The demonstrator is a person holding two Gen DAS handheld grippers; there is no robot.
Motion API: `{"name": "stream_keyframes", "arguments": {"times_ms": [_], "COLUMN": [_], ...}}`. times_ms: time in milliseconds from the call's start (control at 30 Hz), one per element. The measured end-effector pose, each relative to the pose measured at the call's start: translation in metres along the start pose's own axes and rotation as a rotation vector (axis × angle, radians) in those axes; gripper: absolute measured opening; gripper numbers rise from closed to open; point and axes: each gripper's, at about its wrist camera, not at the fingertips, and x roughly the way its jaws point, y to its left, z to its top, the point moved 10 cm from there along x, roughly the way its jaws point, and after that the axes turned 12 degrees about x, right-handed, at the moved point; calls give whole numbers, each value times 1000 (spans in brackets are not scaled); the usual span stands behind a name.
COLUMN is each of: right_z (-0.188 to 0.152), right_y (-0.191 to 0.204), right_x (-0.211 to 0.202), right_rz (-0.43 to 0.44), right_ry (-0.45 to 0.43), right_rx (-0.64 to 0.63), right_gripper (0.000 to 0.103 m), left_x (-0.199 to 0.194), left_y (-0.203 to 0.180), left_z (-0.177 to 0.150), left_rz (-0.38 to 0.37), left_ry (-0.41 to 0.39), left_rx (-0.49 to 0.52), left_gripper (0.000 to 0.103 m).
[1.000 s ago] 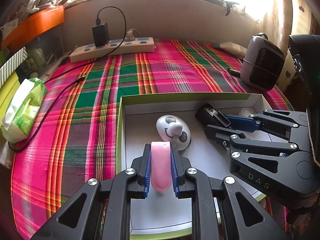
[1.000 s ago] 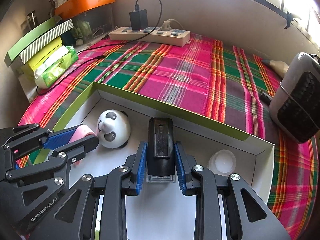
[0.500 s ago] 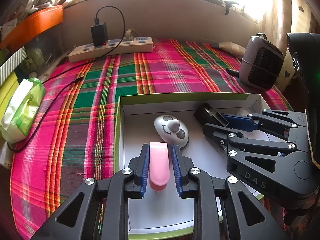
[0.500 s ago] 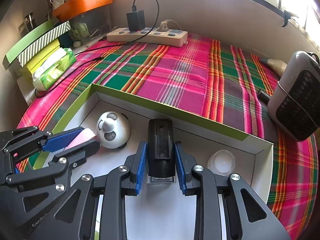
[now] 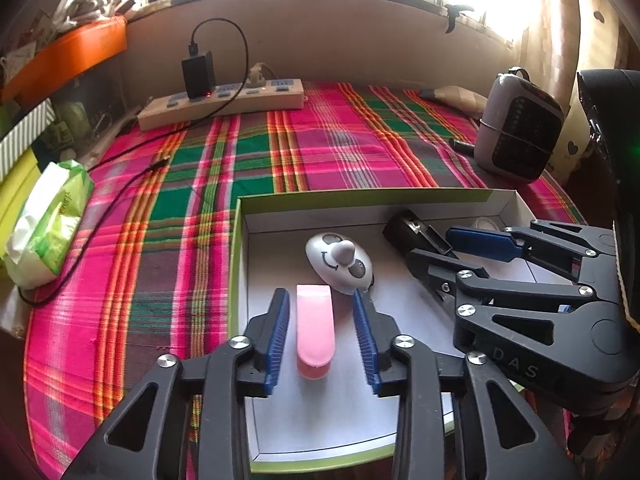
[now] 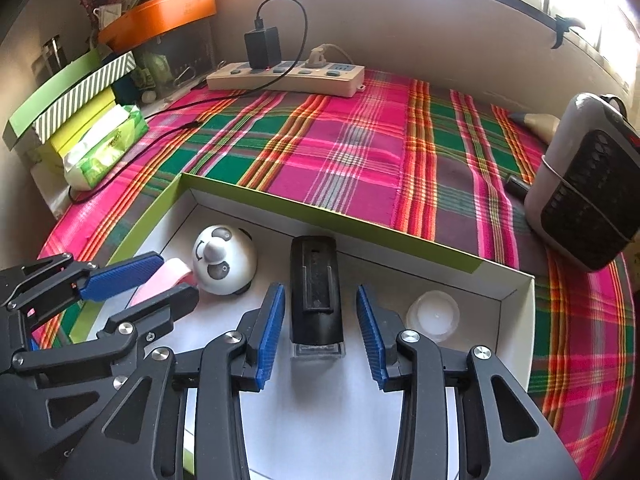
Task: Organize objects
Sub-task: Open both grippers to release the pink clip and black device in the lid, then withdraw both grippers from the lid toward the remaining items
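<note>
Green-rimmed white cardboard box [image 5: 236, 264] sits on plaid cloth [image 5: 192, 168]. Inside the box: left gripper [image 5: 322, 316], jaws apart, pink rounded plastic clip [image 5: 315, 328] lying loose between them; right gripper [image 6: 320, 316], jaws apart around black rectangular stamp [image 6: 316, 292]. White panda-face dome [image 6: 224, 260] lies by the box's far-left corner, small translucent cup [image 6: 434, 314] toward its right wall.

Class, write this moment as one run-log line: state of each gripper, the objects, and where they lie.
left gripper: open, pink case lying between fingers | right gripper: open around black stamp | both objects in green-rimmed box
</note>
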Motion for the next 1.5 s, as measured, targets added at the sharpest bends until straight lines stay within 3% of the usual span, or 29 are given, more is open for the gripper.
{"name": "stream_keyframes", "arguments": {"times_ms": [1033, 1500], "right_z": [-32, -80], "right_y": [7, 8], "right_x": [-71, -103], "right_rz": [25, 42], "right_ry": [-108, -148], "right_rx": [70, 112], "right_gripper": [40, 40], "left_x": [-64, -85], "left_y": [-1, 0], "left_z": [-34, -72], "left_rz": [-14, -52], "left_ry": [-65, -78], "left_rx": [-38, -94], "left_gripper": [34, 38]}}
